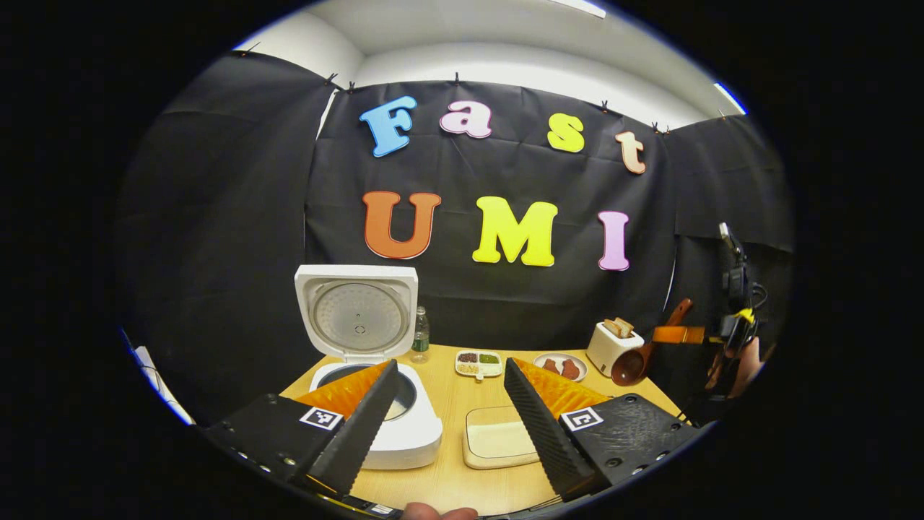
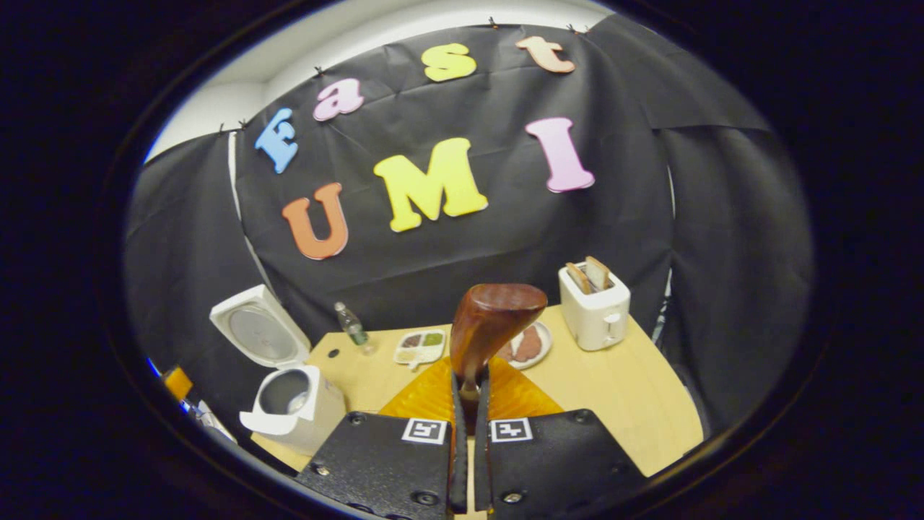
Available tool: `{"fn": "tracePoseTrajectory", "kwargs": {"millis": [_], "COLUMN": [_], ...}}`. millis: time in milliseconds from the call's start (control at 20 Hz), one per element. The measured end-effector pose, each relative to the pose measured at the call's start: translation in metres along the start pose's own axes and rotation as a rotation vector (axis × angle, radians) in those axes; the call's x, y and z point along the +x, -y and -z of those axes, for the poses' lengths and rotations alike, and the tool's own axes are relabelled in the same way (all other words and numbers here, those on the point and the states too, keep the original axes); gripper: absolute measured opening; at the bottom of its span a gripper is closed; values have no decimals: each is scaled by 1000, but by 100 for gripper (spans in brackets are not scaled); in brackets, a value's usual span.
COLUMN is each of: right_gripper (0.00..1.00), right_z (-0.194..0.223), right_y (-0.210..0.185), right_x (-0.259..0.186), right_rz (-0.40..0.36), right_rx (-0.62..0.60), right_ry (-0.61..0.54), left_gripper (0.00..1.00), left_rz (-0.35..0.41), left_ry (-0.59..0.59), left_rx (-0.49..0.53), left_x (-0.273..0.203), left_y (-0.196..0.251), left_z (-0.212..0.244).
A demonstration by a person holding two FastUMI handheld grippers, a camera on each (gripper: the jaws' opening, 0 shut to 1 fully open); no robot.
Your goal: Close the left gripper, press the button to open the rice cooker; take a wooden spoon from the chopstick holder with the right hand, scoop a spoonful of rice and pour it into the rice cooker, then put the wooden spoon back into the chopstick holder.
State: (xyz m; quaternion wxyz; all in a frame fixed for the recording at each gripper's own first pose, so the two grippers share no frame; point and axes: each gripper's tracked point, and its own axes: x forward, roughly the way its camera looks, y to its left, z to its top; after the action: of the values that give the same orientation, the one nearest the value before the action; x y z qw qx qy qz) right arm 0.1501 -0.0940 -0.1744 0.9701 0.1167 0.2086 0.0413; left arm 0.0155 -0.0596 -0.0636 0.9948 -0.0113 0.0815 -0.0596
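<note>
— Right hand-held gripper (image 2: 469,404)? 
— We log it clamped on the wooden spoon (image 2: 491,321), bowl raised above the worktop (image 2: 635,404).
— Left hand-held gripper (image 1: 451,401)? 
— Fingers wide apart, empty, above the rice cooker (image 1: 393,422), whose lid stands open.

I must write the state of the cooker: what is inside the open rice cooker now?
The rice cooker stands with its lid up. Inside is a metal inner pot. The left tongs cover part of it; rice cannot be judged.
</note>
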Motion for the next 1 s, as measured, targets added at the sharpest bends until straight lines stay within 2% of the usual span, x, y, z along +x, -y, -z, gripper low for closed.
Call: {"fn": "tracePoseTrajectory", "kwargs": {"millis": [250,600,1000], "right_gripper": [9,9,9], "right_z": [44,90,134], "right_y": [44,66,77], "right_x": [19,54,90], "right_rz": [55,49,45], "right_rx": [12,-38,2], "right_ry": [-66,-134,-174], "left_gripper": [95,94,94], "left_rz": [-38,-103,-128], "left_ry": [-20,-76,-119], "left_rx": [22,42,-6], "left_x": [2,6,9], "left_y": [-1,-6,-3], "left_z": [2,13,14]}}
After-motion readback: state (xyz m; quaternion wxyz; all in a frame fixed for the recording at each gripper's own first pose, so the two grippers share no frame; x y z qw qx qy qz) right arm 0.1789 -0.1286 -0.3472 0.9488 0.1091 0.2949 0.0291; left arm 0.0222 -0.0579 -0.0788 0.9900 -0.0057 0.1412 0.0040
